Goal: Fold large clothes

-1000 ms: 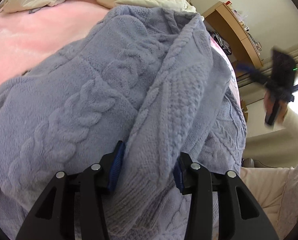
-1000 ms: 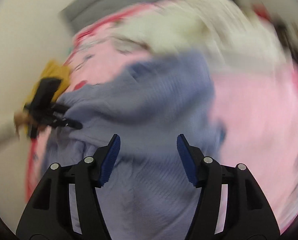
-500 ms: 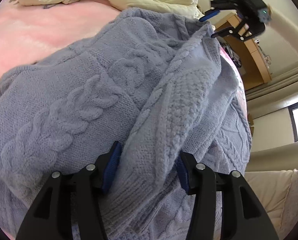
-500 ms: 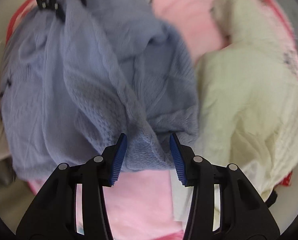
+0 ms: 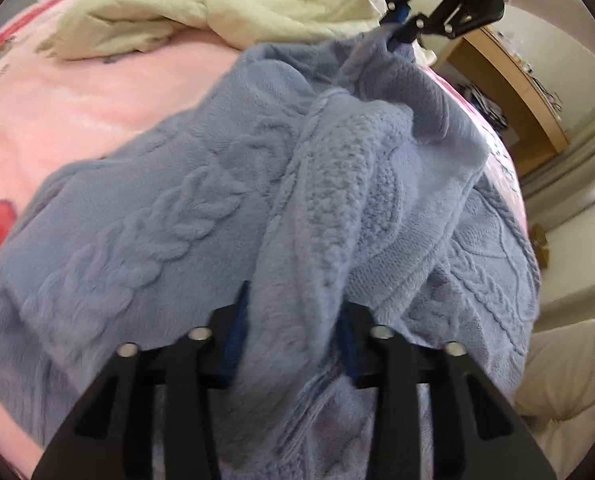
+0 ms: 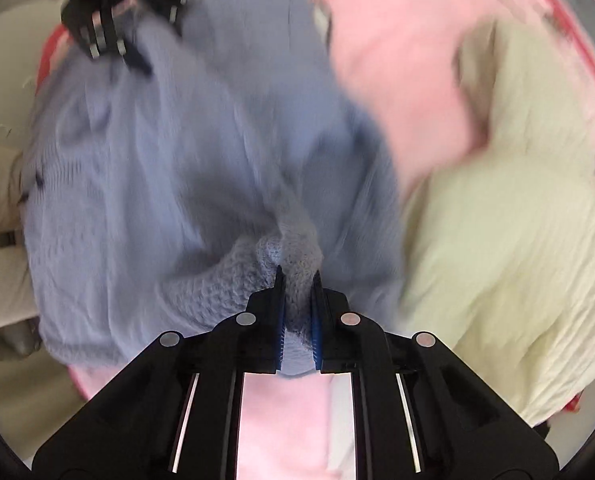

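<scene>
A lavender-blue cable-knit sweater [image 5: 185, 216] lies spread on a pink blanket [image 5: 77, 112]. My left gripper [image 5: 293, 320] is closed around a thick bunched fold of the sweater, near its ribbed end. My right gripper [image 6: 297, 292] is shut on the far end of the same fold; it also shows in the left wrist view [image 5: 401, 28], lifting the knit slightly. In the right wrist view the sweater [image 6: 177, 140] is blurred, and the left gripper [image 6: 117, 20] shows at the top left on the sweater's far side.
A rumpled cream quilt [image 5: 217, 8] lies at the back of the bed, and also at the right of the right wrist view [image 6: 517, 240]. A wooden desk [image 5: 509, 92] stands beyond the bed. A cream cushion [image 5: 569, 368] is at the lower right.
My right gripper came over to the sweater's far end and closed on it. My left gripper narrowed onto the fold it straddled and tilted, so that more of the bed shows.
</scene>
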`<state>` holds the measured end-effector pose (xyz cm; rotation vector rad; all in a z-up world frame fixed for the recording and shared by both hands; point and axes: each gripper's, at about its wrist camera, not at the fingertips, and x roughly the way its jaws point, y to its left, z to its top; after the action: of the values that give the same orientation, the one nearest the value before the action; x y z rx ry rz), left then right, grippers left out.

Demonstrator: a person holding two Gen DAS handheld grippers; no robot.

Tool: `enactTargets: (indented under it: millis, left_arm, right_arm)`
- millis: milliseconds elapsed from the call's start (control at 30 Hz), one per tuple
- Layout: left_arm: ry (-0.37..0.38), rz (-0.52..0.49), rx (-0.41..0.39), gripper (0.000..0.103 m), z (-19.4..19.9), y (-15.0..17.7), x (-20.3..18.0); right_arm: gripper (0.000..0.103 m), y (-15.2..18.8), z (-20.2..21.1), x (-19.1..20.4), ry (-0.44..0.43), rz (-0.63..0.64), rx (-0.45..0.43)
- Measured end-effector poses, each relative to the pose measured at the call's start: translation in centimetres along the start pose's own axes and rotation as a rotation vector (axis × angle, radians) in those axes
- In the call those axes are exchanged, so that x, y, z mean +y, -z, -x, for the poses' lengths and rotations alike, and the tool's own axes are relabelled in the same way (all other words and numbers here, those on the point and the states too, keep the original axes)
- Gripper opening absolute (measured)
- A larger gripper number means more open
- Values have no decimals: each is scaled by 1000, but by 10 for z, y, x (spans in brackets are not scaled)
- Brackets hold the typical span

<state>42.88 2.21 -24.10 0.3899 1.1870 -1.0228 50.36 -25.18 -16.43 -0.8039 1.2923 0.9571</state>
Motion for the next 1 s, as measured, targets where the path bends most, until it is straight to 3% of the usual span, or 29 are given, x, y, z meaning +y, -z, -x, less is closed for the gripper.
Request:
enactTargets:
  millis: [100,333,433,500,600,633,700,733,767,800,833,900,1000]
  left_arm:
    - [-78,5,-38,21,16,12,0]
    - [-55,64,-105,20,66,33,17]
    - [-92,99,-28,21,63,43,38]
    - [-64,134,59,24,40,49,46]
    - [-40,131,70,32,28,46,47]
    - [-14,162,70,41,28,45,50]
    - [45,241,70,63,31,41,57]
    - [41,250,69,83,34,41,56]
    - [1,243,56,89,41,41,54]
    - [-9,222,38,89,49,41,52]
    - [-7,199,22,89,56,43,48]
    - [-35,178,-9,89,68,45,43]
    - [-57,165,1,89,75,46,30]
  right_arm:
    - [10,-20,10,13,31,71,-28]
    - [10,-46,21,27,75,89,-99]
    - [10,-53,-5,21,100,63,-66]
    - [10,-54,-34,24,140,64,-6]
    - [14,-51,-74,19,176,-28,47]
    - [17,-49,-77,19,178,-52,41]
    - [23,-44,-74,21,209,-99,-7]
    - [37,-42,-68,24,236,-110,-33]
    - [47,-38,-59,30,269,-124,-78]
    - [60,-33,-45,38,301,-137,-141]
    - [65,-29,-35,46,327,-147,-194]
    - [66,-20,-8,72,359,-183,-323]
    - [62,-20,8,126,365,-149,-421]
